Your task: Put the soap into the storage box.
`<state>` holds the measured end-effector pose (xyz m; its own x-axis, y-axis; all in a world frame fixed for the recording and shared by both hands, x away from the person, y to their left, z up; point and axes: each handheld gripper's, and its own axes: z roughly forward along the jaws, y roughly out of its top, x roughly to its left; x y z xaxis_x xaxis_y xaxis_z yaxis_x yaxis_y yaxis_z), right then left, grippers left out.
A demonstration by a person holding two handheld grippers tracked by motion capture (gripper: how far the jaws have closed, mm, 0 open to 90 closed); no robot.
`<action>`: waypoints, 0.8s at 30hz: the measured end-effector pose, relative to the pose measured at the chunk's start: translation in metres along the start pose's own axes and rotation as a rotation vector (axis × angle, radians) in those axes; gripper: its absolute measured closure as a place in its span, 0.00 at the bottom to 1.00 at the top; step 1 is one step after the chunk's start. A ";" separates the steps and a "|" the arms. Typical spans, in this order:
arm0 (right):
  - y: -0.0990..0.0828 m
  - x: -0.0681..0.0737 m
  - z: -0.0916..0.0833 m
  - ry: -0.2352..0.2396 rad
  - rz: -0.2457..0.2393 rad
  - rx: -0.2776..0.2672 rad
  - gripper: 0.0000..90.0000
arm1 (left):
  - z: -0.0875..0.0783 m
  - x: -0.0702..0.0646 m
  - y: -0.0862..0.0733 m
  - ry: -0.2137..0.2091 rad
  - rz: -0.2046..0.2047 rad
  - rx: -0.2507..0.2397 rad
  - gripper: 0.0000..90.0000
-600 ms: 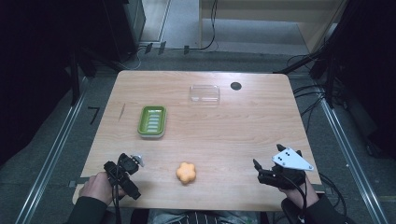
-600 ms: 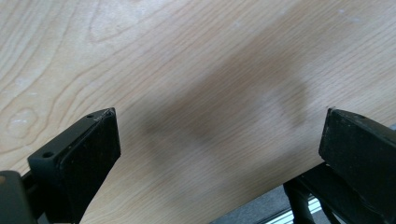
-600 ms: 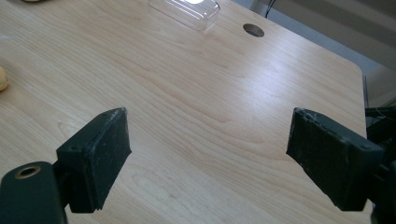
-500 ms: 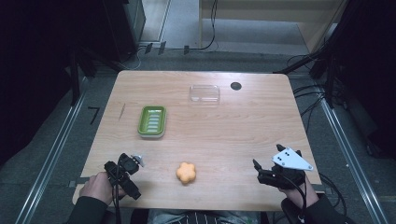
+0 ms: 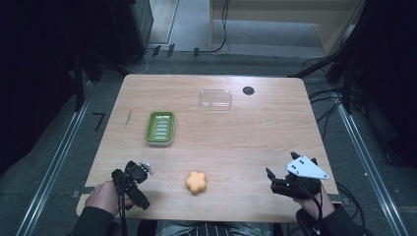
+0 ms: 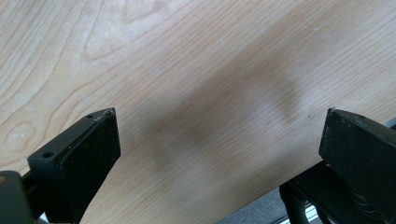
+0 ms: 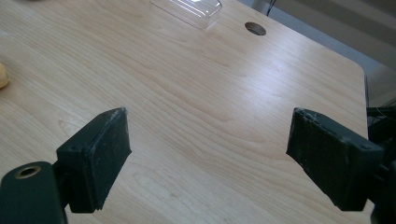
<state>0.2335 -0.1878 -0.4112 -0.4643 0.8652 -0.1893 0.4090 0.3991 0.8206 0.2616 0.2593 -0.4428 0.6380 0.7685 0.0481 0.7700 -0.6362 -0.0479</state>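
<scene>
Near orange flower-shaped soap (image 5: 195,182) on wooden worktop (image 5: 255,137): left gripper (image 5: 129,181) left of it, right gripper (image 5: 278,184) right; both fingers apart, empty.

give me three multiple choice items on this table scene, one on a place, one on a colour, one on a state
1. Where does the orange flower-shaped piece lie?
A. inside the green dish
B. on the bare table near the front edge, between the two tools
C. on the clear lid

2. What colour is the ribbed dish?
A. green
B. blue
C. red

3. How do the left tool's jaws stand?
A. shut on the orange piece
B. shut on the dish
C. wide apart with nothing between them

Key: 1 B, the high view shows it on the wood between the left tool and the right tool. 2 A, it is plainly green. 3 C, the left gripper view shows bare table between the jaws.
</scene>
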 end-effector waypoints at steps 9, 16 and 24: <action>0.000 0.000 0.000 -0.002 -0.003 0.000 0.15 | -0.004 -0.010 0.008 -0.029 0.022 -0.047 0.00; 0.000 0.000 0.000 -0.002 -0.005 0.001 0.15 | -0.006 -0.017 0.014 -0.029 0.037 -0.071 0.00; 0.000 0.000 0.000 0.001 -0.010 0.003 0.15 | -0.008 -0.024 0.024 -0.038 0.059 -0.087 0.00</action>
<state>0.2336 -0.1874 -0.4116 -0.4697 0.8605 -0.1971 0.4063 0.4089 0.8171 0.2652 0.2249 -0.4370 0.6830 0.7303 0.0099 0.7296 -0.6828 0.0373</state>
